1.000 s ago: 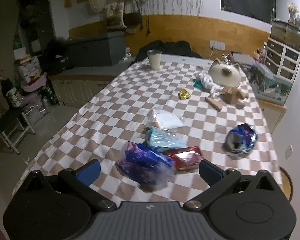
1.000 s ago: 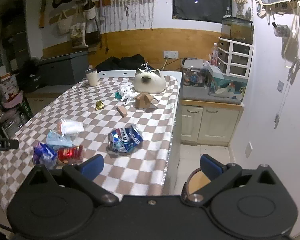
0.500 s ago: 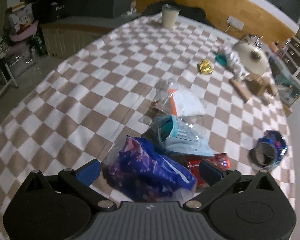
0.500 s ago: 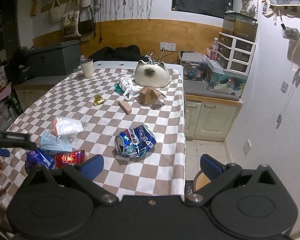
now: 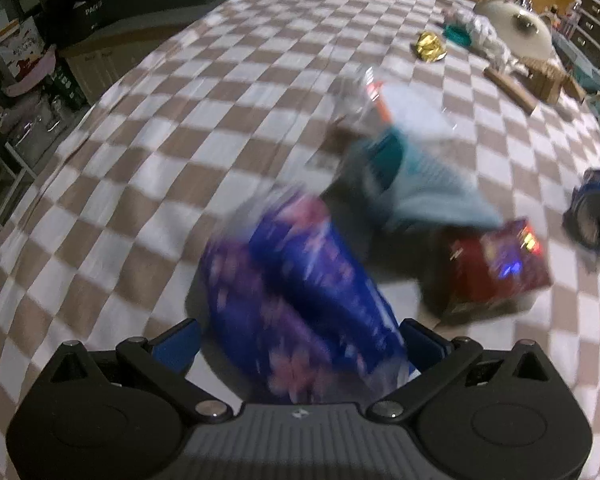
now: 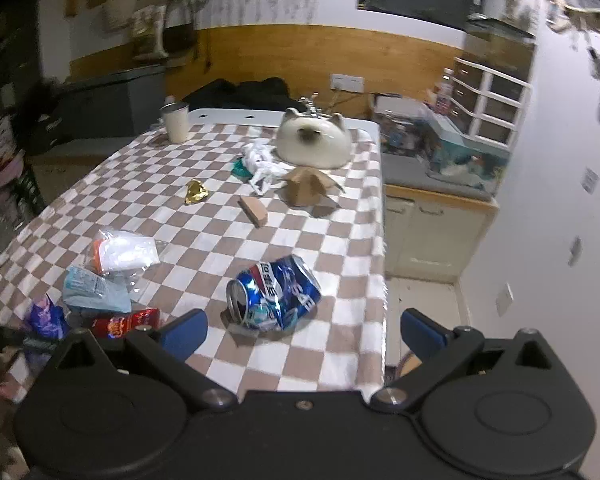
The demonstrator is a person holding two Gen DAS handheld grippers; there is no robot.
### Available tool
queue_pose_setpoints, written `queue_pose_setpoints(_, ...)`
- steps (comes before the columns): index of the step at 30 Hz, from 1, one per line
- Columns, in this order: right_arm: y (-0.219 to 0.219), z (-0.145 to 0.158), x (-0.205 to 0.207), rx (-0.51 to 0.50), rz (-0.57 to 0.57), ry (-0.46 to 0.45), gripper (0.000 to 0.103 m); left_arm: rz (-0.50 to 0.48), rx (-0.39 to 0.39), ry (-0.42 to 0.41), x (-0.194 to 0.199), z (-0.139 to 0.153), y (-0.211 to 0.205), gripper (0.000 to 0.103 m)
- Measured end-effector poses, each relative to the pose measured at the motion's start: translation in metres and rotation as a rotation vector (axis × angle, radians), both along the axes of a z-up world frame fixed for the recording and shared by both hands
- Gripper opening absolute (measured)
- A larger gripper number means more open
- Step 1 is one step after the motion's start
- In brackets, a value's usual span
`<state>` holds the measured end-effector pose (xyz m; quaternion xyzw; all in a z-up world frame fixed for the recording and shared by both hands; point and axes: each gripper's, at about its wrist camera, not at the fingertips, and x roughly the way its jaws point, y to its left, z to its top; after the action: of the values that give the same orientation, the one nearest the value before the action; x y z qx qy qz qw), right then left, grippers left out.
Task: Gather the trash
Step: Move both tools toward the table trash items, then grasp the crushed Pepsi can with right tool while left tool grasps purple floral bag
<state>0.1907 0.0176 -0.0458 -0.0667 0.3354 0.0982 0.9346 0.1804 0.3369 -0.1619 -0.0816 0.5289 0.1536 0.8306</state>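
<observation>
**Blue-purple wrapper sits between the left claw's open fingers**

Purple and blue plastic fills the lower middle of the left wrist view: a crinkled snack bag (image 5: 300,300) lies on the checked worktop (image 5: 160,128) between the spread fingers of the left claw (image 5: 298,342), which flank it without pinching, probably set for a grab. Just beyond lie a pale teal packet (image 5: 424,196) and a red wrapper (image 5: 496,268), the trash bunched together; a gold foil scrap (image 5: 430,46) sits in the upper right. Motion blur softens everything.

From the right wrist view, the right claw (image 6: 302,330) hangs open and empty above the worktop's near edge, with a crushed blue soda can (image 6: 274,298) lying just ahead of it at lower centre, likely its own target.
</observation>
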Motion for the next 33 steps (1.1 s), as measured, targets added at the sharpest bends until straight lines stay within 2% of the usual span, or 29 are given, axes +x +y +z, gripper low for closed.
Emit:
queue_pose_setpoints(8, 0.025, -0.025, 0.072, -0.075, 0.26, 0.036, 0.103, 0.024, -0.033, 0.021, -0.031, -0.006, 0.028, 0.103)
queue_pose_setpoints(11, 0.033, -0.04, 0.106, -0.095, 0.311, 0.085, 0.103, 0.038, -0.06, 0.047, -0.036, -0.012, 0.035, 0.103)
queue_pose_setpoints(16, 0.042, -0.065, 0.154, -0.137, 0.381, 0.184, 0.103, 0.007, -0.057, 0.045, -0.043, -0.012, 0.034, 0.103)
queue_pose_setpoints(20, 0.047, -0.085, 0.178, -0.168, 0.417, 0.279, 0.103, 0.018, -0.117, -0.021, -0.049, 0.001, 0.041, 0.103)
queue_pose_setpoints(23, 0.048, -0.093, 0.189, -0.126, 0.421, 0.335, 0.103, 0.02, -0.128, -0.076, -0.047, 0.015, 0.045, 0.103)
queue_pose_setpoints(26, 0.055, -0.101, 0.189, -0.131, 0.454, 0.379, 0.103, 0.023, -0.131, -0.105, -0.039, 0.023, 0.049, 0.103)
queue_pose_setpoints(29, 0.061, -0.103, 0.184, -0.147, 0.457, 0.365, 0.103, 0.028, -0.133, -0.097, -0.028, 0.021, 0.054, 0.103)
queue_pose_setpoints(32, 0.061, -0.096, 0.177, -0.14, 0.419, 0.337, 0.089, 0.035, -0.146, -0.072, -0.018, 0.015, 0.058, 0.103)
queue_pose_setpoints(33, 0.061, -0.095, 0.176, -0.136, 0.406, 0.331, 0.088, 0.038, -0.149, -0.065, -0.017, 0.013, 0.059, 0.103)
